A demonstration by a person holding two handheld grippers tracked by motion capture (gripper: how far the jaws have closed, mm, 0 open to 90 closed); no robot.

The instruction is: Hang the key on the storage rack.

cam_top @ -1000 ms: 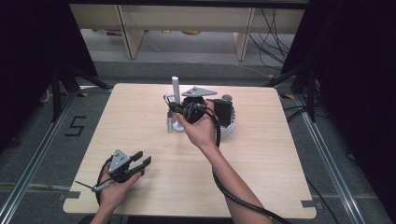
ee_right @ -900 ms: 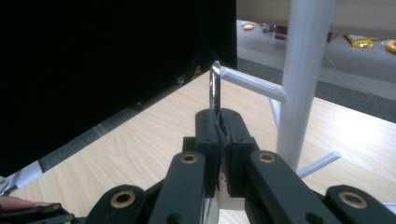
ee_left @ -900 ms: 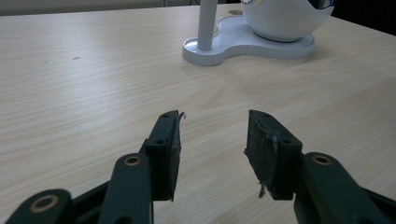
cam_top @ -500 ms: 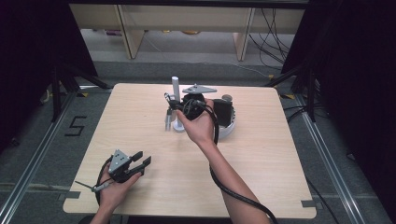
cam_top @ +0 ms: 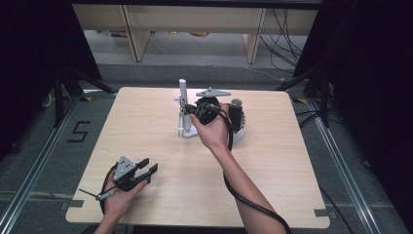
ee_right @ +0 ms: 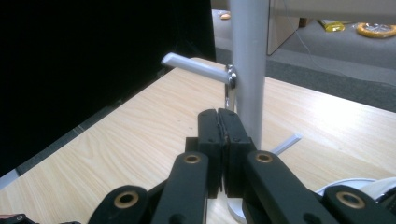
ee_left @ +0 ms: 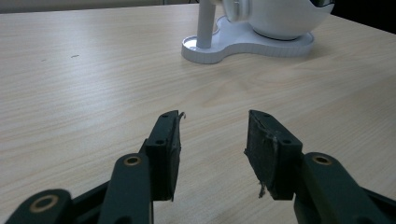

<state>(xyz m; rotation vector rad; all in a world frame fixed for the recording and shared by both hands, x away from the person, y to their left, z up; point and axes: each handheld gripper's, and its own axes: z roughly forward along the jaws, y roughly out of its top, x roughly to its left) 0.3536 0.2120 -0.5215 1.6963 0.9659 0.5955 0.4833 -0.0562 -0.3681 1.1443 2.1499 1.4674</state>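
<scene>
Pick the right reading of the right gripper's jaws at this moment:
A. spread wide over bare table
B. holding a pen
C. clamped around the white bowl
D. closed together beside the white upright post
D: in the right gripper view the right gripper has its two black jaws pressed flat together, right beside the white post of the stand.

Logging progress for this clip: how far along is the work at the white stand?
Early. Nothing looks finished yet. The right hand-held gripper, jaws closed, is at the white upright post of the white stand, beside its small metal lever. The left hand-held gripper rests open on the wooden table.
</scene>
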